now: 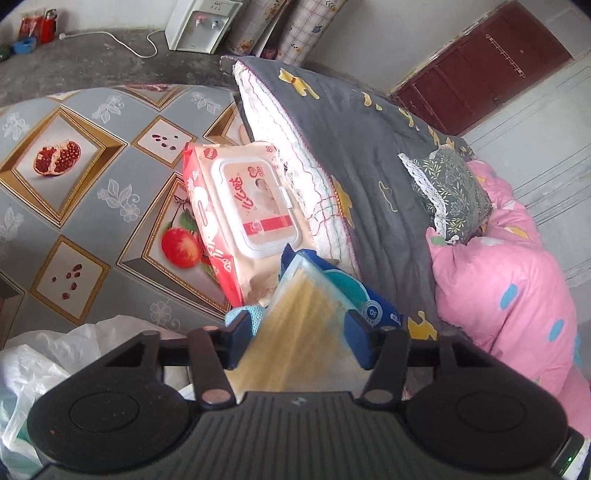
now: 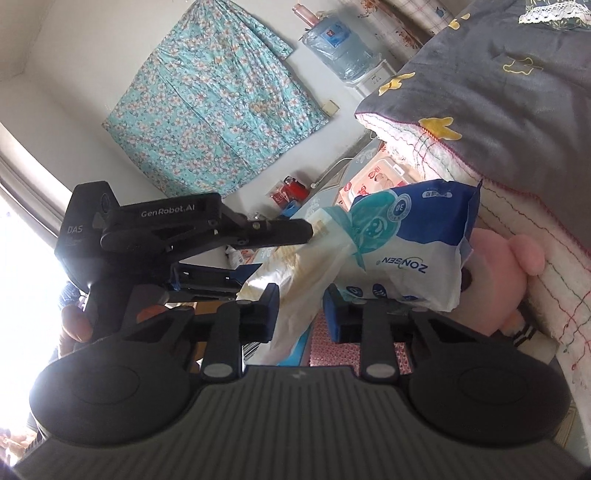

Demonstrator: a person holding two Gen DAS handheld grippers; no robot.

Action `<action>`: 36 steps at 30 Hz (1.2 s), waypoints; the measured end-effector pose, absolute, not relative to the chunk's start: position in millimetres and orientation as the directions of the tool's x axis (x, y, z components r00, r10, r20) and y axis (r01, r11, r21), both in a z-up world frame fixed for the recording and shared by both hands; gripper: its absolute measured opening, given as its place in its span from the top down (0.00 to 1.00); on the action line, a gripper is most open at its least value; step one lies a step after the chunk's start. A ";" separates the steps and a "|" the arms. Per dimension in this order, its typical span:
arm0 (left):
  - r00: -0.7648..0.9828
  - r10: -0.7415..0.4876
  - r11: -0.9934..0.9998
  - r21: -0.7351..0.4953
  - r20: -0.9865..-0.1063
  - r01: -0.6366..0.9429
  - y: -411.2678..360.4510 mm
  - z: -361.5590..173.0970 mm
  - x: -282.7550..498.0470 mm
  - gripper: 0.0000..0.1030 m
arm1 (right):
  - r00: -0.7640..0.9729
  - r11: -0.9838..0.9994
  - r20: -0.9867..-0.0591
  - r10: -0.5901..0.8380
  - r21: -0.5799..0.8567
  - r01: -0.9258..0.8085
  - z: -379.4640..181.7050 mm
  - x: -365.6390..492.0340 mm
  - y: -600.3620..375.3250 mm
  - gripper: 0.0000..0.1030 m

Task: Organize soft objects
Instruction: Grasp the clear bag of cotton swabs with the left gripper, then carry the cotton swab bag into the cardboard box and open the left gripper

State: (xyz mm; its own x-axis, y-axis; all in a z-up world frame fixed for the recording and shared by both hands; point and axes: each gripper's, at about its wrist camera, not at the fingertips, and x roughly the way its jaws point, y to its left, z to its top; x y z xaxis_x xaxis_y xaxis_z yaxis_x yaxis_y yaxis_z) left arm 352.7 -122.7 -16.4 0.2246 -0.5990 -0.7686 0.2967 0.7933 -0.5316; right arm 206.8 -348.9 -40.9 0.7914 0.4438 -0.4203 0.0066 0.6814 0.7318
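A blue and white diaper pack point(image 1: 332, 291) point(image 2: 402, 243) hangs in the air between both grippers. My left gripper point(image 1: 299, 332) is shut on its pale end. My right gripper point(image 2: 301, 310) is shut on the pack's lower edge. The left gripper also shows in the right wrist view point(image 2: 295, 230), clamped on the pack from the left. A red and white wet wipes pack point(image 1: 240, 210) lies on the patterned mat point(image 1: 81, 192) beside a folded grey quilt point(image 1: 354, 155). A pink plush toy point(image 2: 498, 273) lies against the quilt, behind the diaper pack.
A small green floral pillow point(image 1: 450, 195) and a pink quilt point(image 1: 517, 288) lie to the right. White plastic bags point(image 1: 44, 365) sit at the lower left. A water dispenser point(image 1: 199, 26) stands at the back. A teal floral cloth point(image 2: 214, 96) hangs on the wall.
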 end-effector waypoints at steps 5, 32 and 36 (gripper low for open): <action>0.278 -0.587 0.801 -0.495 -0.761 0.337 -120.2 8.4 334.0 0.60 | 0.798 0.686 -0.403 0.449 0.727 -0.019 -28.2 199.0 -348.9 0.79; 0.616 -0.368 0.904 -0.424 -0.697 0.061 90.1 100.9 211.2 0.62 | 0.502 0.606 -0.387 0.774 0.683 -0.409 86.7 198.8 -160.4 0.80; 0.617 -0.324 0.891 -0.450 -0.717 -0.055 133.0 72.9 228.3 0.62 | 0.398 0.601 -0.457 0.796 0.679 -0.423 78.3 231.3 -108.3 0.80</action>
